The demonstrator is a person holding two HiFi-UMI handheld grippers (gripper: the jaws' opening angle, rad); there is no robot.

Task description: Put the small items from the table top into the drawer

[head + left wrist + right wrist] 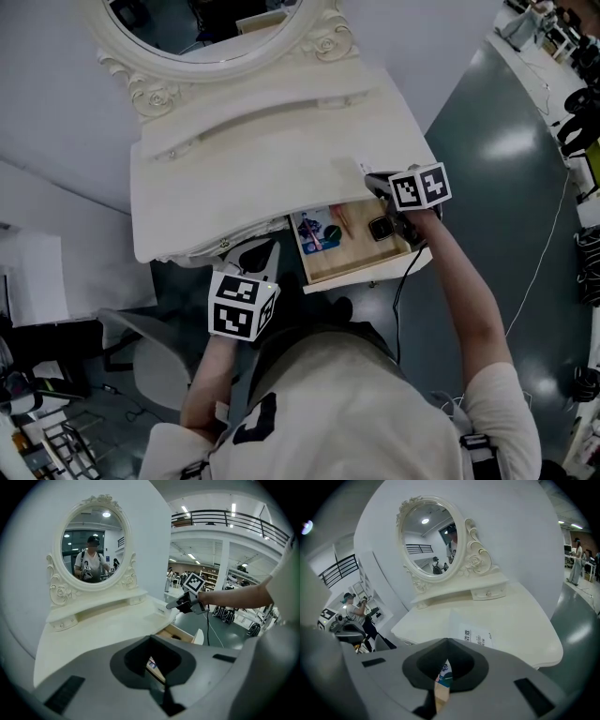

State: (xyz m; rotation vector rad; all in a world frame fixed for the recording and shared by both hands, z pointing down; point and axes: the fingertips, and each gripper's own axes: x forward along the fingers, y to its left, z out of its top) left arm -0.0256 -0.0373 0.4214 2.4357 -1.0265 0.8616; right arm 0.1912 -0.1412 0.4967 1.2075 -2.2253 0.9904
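Jaws pressed together with nothing between them, the right gripper [371, 178] hangs at the front right corner of the table top [272, 159], tilted downward, its marker cube toward the person's outstretched arm. A small paper label [477, 637] lies on the table top just ahead of it. Right below and slightly nearer the person is the open drawer [361, 272], pulled out from under the table's front edge. Its wooden floor shows in the right gripper view through the notch behind the closed tips.

The small items lie in the drawer, not in either gripper. A printed card with blue on it [315, 232] sits at the left end, and a round green thing [332, 232] lies just beside it. A small dark item [380, 228] is at the right end, almost under the right gripper. What that dark item is I cannot make out.

The left gripper [261, 251] is also closed and empty. It is held lower, in front of the table and just left of the drawer's left end, pointing up toward the table edge. From its view the card's corner and the drawer's side show through its notch, and the right gripper is seen across the table at the far corner.

Behind the table top rises a low shelf and an oval mirror [216, 28] in a carved white frame. A grey chair [141, 352] stands off to the person's left on the dark floor [506, 141].
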